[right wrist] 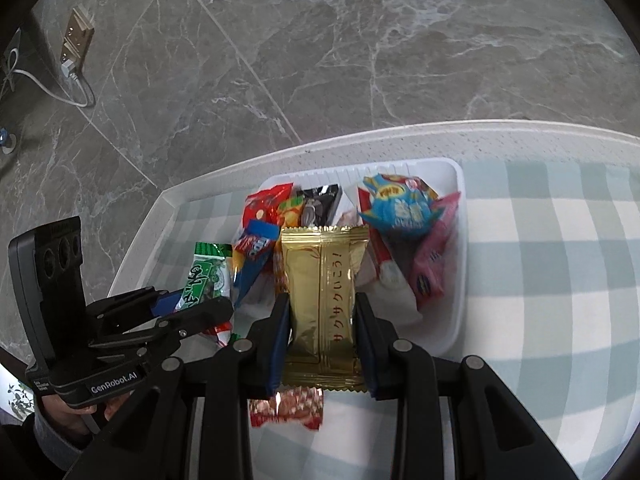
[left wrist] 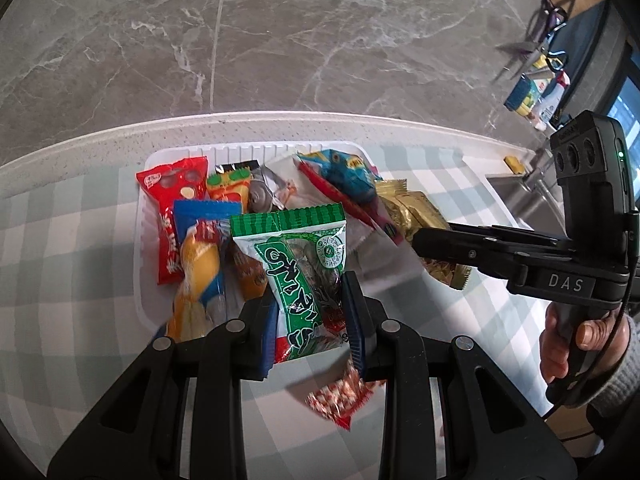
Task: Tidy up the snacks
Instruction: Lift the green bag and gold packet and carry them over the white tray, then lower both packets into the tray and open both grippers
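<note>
My left gripper is shut on a green and white snack packet, held above the near edge of a white tray. My right gripper is shut on a gold snack packet, also lifted over the tray. The tray holds several packets: a red one, a blue and orange one, a blue and yellow one. A small red and white packet lies on the checked cloth in front of the tray. The right gripper with the gold packet also shows in the left wrist view.
The tray sits on a green and white checked cloth on a counter with a white rim. Beyond the edge is grey marble floor. A sink and bottles lie far right. A power strip lies on the floor.
</note>
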### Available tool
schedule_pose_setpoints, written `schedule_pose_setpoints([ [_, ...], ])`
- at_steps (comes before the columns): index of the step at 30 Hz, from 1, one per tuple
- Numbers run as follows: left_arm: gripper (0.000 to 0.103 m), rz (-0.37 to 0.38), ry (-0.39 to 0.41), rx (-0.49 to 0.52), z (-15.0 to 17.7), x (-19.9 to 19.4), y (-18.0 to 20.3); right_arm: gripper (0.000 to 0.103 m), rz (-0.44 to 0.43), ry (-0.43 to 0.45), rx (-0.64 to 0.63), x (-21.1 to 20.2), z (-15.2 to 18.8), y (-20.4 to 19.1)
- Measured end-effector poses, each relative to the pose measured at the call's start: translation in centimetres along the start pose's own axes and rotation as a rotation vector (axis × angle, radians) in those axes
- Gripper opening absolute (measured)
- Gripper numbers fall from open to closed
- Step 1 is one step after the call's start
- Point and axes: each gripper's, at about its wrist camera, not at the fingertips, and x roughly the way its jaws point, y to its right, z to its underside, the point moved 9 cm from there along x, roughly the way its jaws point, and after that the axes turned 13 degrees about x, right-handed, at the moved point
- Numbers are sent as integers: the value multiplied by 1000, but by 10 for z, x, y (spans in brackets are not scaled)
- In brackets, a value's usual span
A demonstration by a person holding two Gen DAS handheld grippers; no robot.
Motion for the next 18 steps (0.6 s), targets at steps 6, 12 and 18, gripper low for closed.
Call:
schedule_pose_setpoints([
  [6,26,-3,0,-15,-16,13,-13,33,-2,-13,-4,19,-18,-5],
  [12,27,-4,-5,-35,-26,26,-24,33,0,-29,-19,38,-29,-9],
  [18,27,-7,-13,-45,-33,39,-32,33,-2,-37,-26,50,-38,-10],
])
